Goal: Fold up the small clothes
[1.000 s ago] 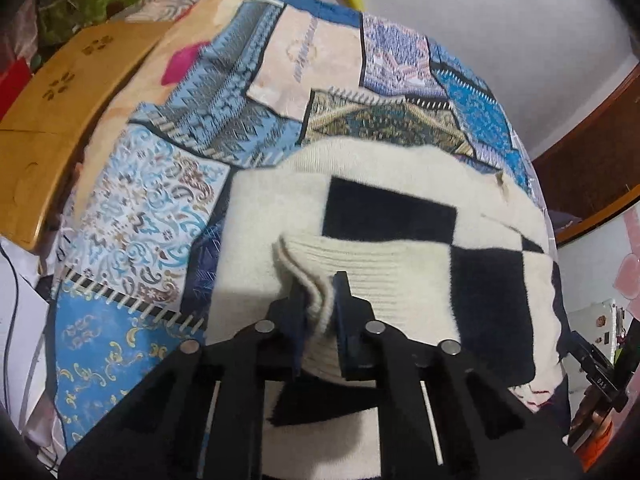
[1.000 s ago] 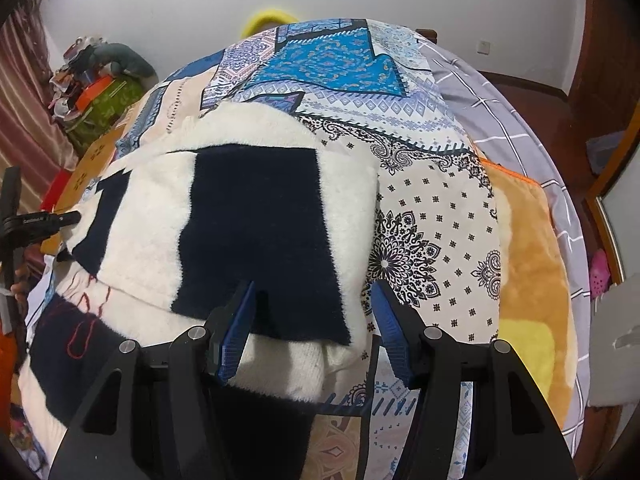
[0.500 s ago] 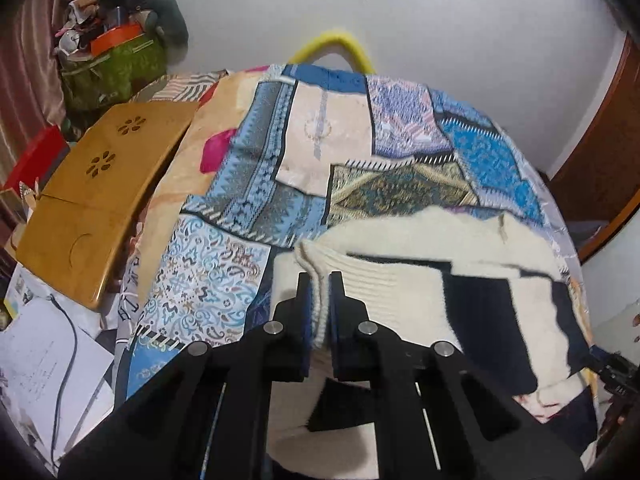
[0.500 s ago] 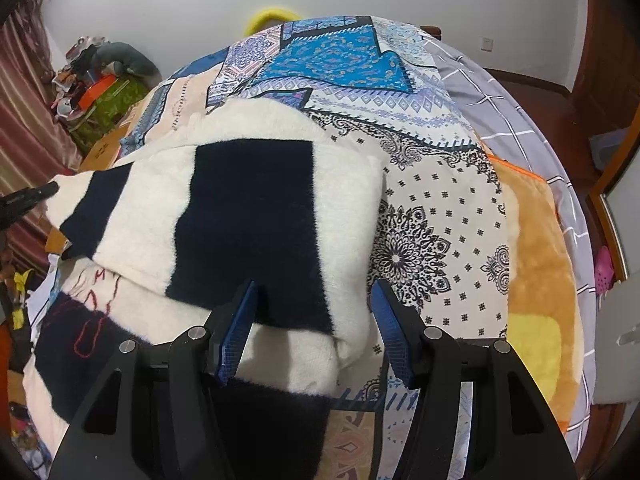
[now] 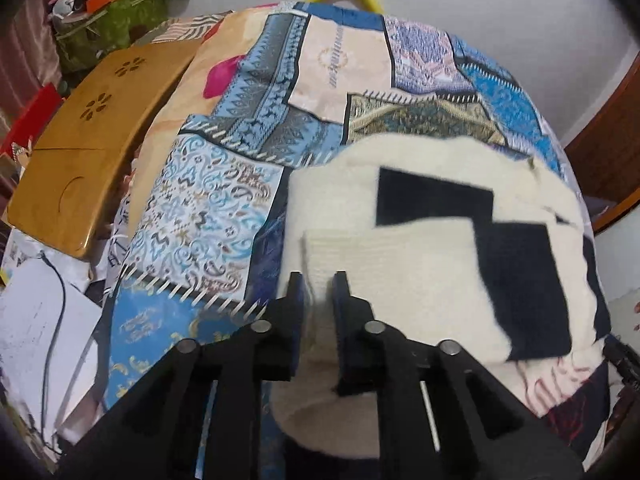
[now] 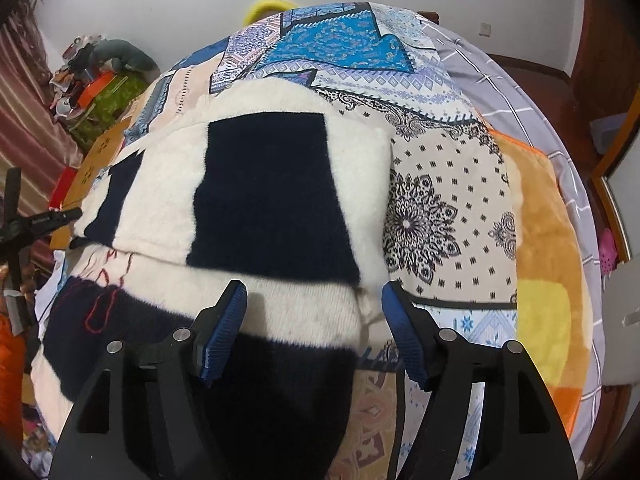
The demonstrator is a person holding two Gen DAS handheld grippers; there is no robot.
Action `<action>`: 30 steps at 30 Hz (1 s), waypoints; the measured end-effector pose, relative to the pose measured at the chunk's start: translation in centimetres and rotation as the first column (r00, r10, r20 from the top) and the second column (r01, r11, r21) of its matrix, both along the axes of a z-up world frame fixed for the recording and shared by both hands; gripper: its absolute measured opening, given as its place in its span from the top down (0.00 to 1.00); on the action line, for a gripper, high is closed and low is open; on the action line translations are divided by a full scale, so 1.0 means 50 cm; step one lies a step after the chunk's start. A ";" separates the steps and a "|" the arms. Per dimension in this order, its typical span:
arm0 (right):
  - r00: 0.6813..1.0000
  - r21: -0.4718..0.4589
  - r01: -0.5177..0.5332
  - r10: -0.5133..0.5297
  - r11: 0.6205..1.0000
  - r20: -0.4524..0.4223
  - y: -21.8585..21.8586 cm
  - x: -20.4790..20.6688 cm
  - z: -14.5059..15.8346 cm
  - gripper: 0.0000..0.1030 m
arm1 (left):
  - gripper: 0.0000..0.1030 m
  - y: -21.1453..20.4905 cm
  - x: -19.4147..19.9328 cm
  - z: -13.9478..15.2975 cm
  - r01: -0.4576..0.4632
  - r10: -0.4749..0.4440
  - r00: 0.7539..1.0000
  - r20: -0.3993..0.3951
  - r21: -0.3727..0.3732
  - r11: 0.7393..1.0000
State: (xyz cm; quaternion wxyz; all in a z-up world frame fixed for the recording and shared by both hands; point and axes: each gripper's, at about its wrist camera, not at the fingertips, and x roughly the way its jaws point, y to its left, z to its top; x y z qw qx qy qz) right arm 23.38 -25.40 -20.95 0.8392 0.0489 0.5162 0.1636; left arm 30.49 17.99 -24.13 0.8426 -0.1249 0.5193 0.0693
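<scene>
Cream-and-navy sweater [image 5: 432, 280] folded on patchwork bedspread [image 5: 224, 208]. Left gripper [image 5: 318, 280] fingers opening, ribbed cuff loosely between. Right gripper [image 6: 314, 292] fingers opening, spread wide over hem.

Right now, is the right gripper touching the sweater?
Apart. The right wrist view shows the right gripper opening, both pads clear of the sweater lying between and beneath them.

Sweater [image 6: 272, 200] lies on quilt [image 6: 440, 208]; wooden board [image 5: 92, 140] left of the bed, blanket [image 6: 540, 272] right.
</scene>
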 end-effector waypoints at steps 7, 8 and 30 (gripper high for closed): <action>1.000 -0.003 0.026 -0.026 1.000 0.018 -0.017 -0.029 0.027 0.34 | 0.47 0.009 -0.049 0.041 -0.016 0.014 0.999 0.049 0.050 0.999; 0.999 -0.001 0.031 -0.031 1.000 0.024 -0.020 -0.034 0.032 0.32 | 0.46 0.010 -0.058 0.049 -0.018 0.014 0.998 0.059 0.054 0.998; 0.998 0.039 0.037 -0.039 0.999 0.048 -0.016 -0.124 0.058 0.27 | 0.11 -0.020 -0.246 0.070 -0.004 -0.003 0.998 0.070 0.102 0.995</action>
